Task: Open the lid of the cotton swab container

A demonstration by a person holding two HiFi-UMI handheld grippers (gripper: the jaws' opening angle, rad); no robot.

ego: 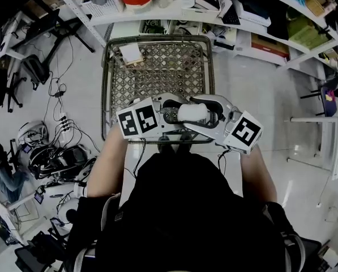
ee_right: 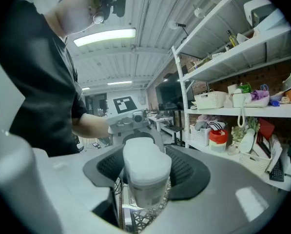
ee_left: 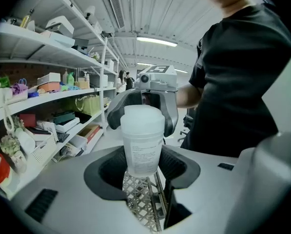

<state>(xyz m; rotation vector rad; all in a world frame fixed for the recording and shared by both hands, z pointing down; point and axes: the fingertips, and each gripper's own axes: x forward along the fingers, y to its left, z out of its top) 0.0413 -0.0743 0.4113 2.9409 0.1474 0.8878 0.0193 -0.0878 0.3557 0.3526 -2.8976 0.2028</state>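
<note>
Left tongs [ee_left: 143, 168] grip the cotton swab container [ee_left: 142, 140] while your right tongs [ee_right: 146, 177] stand open around its lid [ee_right: 146, 157], so an off-centre bite may slip or wrench it free.

Person wearing a black short-sleeved T-shirt [ego: 185, 208], with a left gripper [ee_left: 143, 168] and right gripper [ee_right: 145, 174] of smooth pale grey plastic, dark ribbed pads [ee_left: 178, 164] lining the jaws, and behind each one's jaws a white cube [ego: 137, 120] bearing black square markers.
</note>
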